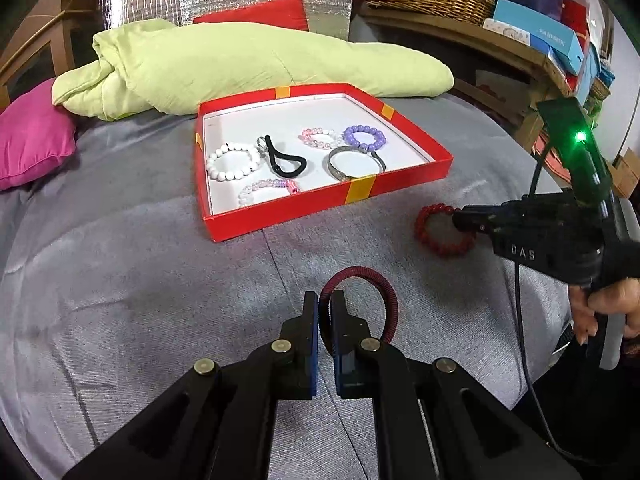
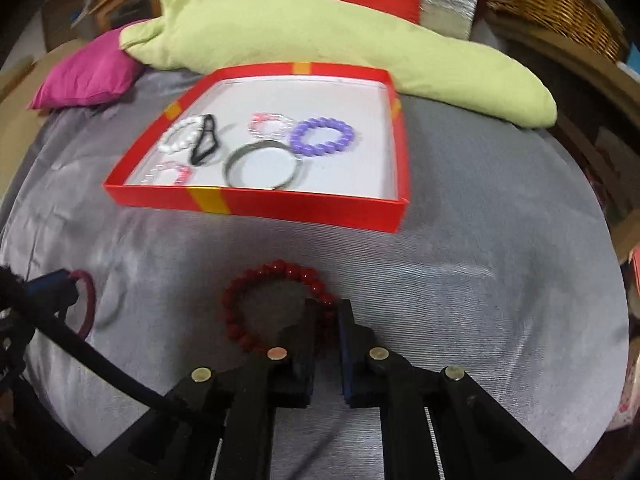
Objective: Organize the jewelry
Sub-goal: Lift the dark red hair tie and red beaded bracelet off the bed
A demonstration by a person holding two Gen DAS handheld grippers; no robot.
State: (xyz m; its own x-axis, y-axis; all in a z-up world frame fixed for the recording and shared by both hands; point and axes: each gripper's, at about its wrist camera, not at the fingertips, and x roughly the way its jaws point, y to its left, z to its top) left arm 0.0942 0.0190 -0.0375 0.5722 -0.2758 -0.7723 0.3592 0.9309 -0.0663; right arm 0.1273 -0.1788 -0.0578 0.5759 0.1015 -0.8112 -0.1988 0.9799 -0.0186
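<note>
Left gripper: your left gripper (image 1: 325, 300) is pinched tight on the dark red cord bangle (image 1: 374, 284), its fingers nearly together with the band between them, on your side of the red box (image 1: 280, 216).
Cord bangle: it loops out to the right of the fingertips, well short of the box's near wall, over the grey cover (image 1: 140, 280).
Right gripper: your right gripper (image 2: 326, 308) sits at the red bead bracelet (image 2: 256, 292), the beads running between its narrowly parted fingers; you cannot tell from these views whether they actually clamp it.
Red bead bracelet: it is on the grey cover, near the box's near right corner, outside the box.
Red box: inside it you have a white bead bracelet (image 1: 232, 162), a black loop (image 1: 286, 160), a pink-and-clear bead bracelet (image 1: 320, 138), a purple bead bracelet (image 1: 365, 138), a silver bangle (image 1: 354, 164) and a pale pink bead bracelet (image 1: 266, 188) by the near wall.
Behind the box: a pale green quilt (image 1: 240, 64) lies just past its far wall, with a magenta cushion (image 1: 32, 140) to the left.
</note>
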